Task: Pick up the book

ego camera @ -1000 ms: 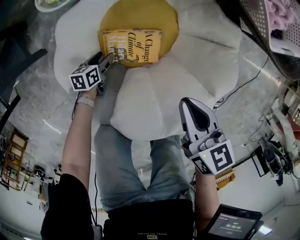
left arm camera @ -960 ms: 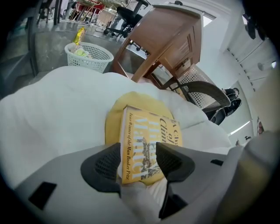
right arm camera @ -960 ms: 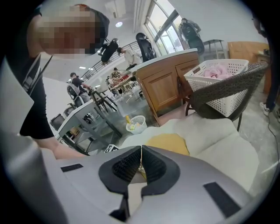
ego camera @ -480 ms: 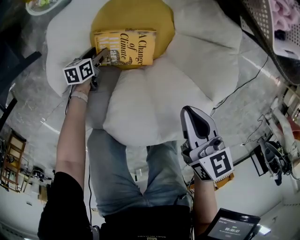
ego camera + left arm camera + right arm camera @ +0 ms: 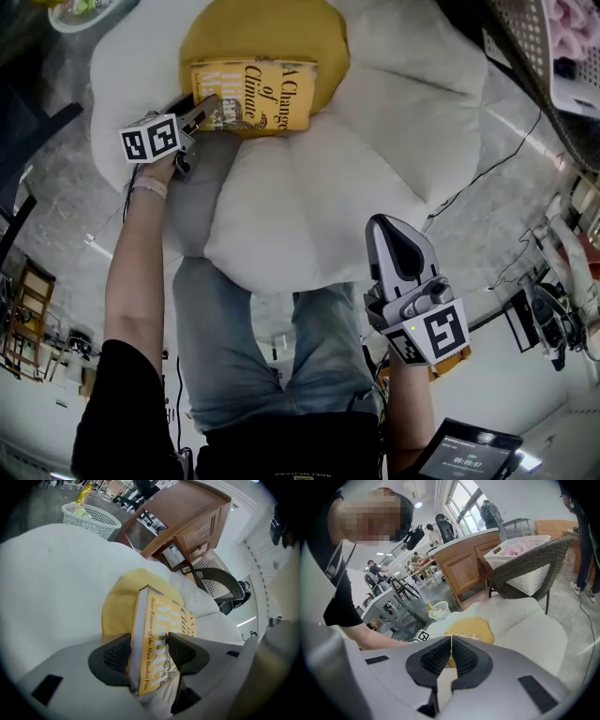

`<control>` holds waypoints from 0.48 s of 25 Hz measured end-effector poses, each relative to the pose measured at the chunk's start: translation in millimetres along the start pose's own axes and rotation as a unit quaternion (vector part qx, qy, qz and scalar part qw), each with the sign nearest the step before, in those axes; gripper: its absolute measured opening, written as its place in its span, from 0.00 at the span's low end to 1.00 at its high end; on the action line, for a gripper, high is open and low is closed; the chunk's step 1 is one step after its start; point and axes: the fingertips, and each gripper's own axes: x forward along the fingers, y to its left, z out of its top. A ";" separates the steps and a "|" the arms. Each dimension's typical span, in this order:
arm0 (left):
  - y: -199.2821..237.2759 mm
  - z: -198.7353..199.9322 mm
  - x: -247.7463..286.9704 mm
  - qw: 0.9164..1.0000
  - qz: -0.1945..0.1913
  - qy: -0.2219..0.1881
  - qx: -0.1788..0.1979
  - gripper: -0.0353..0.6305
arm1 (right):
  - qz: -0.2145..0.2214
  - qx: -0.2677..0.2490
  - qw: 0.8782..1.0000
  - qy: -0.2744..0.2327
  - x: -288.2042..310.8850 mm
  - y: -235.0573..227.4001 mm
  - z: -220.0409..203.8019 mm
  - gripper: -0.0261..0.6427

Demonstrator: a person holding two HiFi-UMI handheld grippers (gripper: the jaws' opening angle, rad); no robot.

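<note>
A yellow book (image 5: 253, 94) lies flat on the yellow centre of a white flower-shaped cushion (image 5: 309, 187). My left gripper (image 5: 200, 111) is at the book's near-left corner. In the left gripper view the book (image 5: 159, 634) stands between the two dark pads (image 5: 115, 660) of the left gripper (image 5: 149, 651); its jaws have just been opening, stand wide, and I see no squeeze on the book. My right gripper (image 5: 394, 234) hovers over the cushion's near edge, away from the book. In the right gripper view the right gripper (image 5: 451, 656) has its pads together on nothing, with the book (image 5: 461, 637) far beyond.
The person's jeans-clad legs (image 5: 244, 347) sit below the cushion. A white basket (image 5: 553, 47) and a mesh chair stand at the upper right. A cable (image 5: 487, 169) runs over the floor on the right. A wooden cabinet (image 5: 187, 522) and a white basket (image 5: 91, 517) stand behind the cushion.
The left gripper has slid forward to the book's corner, which now sits between its jaws. The right gripper has hardly shifted.
</note>
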 end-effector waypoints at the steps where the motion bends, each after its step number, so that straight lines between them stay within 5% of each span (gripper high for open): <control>1: 0.6 -1.5 0.0 1.000 0.001 0.003 0.003 0.44 | 0.001 0.000 1.000 0.000 1.8 0.9 -1.1 0.08; 12: -20.3 1.5 -36.8 0.997 -0.072 -0.007 -0.006 0.35 | 0.020 -0.003 1.000 -0.006 13.5 21.2 0.8 0.08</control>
